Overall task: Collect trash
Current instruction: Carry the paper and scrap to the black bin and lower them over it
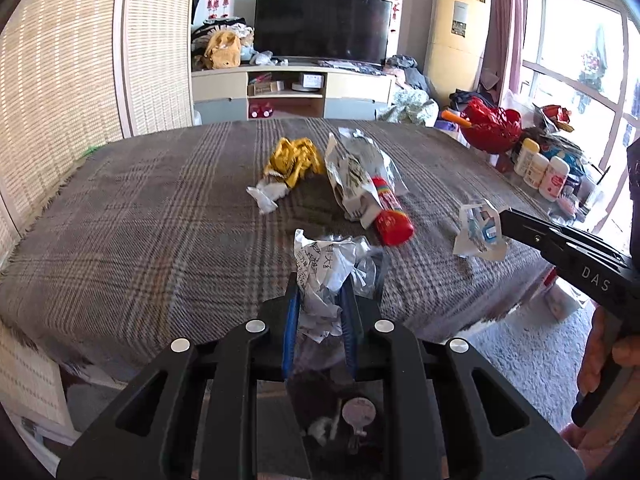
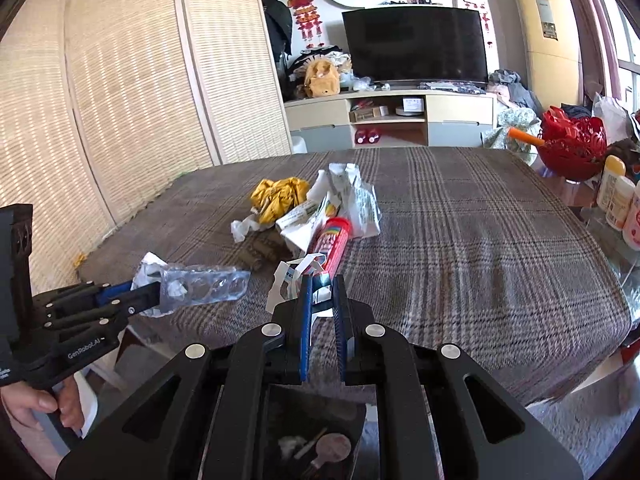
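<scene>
My left gripper [image 1: 319, 292] is shut on a crumpled printed paper with a clear plastic blister tray [image 1: 326, 266], held above the near edge of the plaid-covered table [image 1: 160, 220]. From the right wrist view that same left gripper [image 2: 156, 290] shows with the clear tray [image 2: 204, 284] sticking out of it. My right gripper [image 2: 322, 284] is shut on a torn white and blue wrapper [image 2: 294, 276]; the left wrist view shows the right gripper [image 1: 504, 220] with its wrapper [image 1: 478, 232]. On the table lie a yellow crumpled wrapper [image 1: 294, 160], a white tissue [image 1: 266, 196], a silver-white bag [image 1: 356, 172] and a red tube [image 1: 390, 216].
A red basket [image 1: 490, 124] and several bottles [image 1: 540, 168] stand beyond the table's right side. A bamboo screen [image 2: 120, 100] lines the left. A TV [image 1: 320, 24] on a cabinet stands behind. Pale carpet [image 1: 520, 340] lies at the lower right. A hand [image 2: 36, 404] holds the left gripper's handle.
</scene>
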Action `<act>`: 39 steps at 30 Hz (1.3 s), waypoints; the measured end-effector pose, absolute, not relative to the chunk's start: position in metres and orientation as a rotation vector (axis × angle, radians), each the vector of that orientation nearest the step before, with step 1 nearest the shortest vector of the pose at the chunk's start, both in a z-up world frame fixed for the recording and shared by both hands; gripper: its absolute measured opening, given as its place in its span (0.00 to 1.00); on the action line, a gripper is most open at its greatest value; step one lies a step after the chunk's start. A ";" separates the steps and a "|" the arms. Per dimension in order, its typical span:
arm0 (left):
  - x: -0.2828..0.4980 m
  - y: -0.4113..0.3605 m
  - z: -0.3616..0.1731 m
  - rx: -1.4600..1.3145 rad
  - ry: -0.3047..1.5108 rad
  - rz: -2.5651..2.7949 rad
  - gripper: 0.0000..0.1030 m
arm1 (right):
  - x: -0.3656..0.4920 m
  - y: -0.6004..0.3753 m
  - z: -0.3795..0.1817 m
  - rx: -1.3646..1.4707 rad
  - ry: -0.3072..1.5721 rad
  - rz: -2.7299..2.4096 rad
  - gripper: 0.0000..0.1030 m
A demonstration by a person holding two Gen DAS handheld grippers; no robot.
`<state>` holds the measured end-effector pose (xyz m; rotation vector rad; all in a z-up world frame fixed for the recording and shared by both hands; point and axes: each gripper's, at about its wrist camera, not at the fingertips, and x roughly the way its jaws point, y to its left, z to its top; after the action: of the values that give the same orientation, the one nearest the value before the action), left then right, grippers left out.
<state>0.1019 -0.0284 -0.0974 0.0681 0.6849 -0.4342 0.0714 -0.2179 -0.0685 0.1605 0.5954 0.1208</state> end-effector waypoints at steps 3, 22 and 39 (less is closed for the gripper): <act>0.098 -0.035 -0.103 0.074 0.699 -0.453 0.18 | 0.067 -0.220 -0.071 0.168 0.597 0.118 0.11; 0.080 -0.074 -0.108 0.111 0.707 -0.526 0.18 | 0.043 -0.239 -0.081 0.192 0.611 0.092 0.12; 0.031 -0.047 -0.148 0.078 0.780 -0.461 0.19 | 0.003 -0.215 -0.120 0.181 0.707 0.153 0.12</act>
<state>0.0309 -0.0470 -0.1481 0.0783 0.7799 -0.4614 0.0033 -0.2149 -0.1198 0.1814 0.7070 0.1527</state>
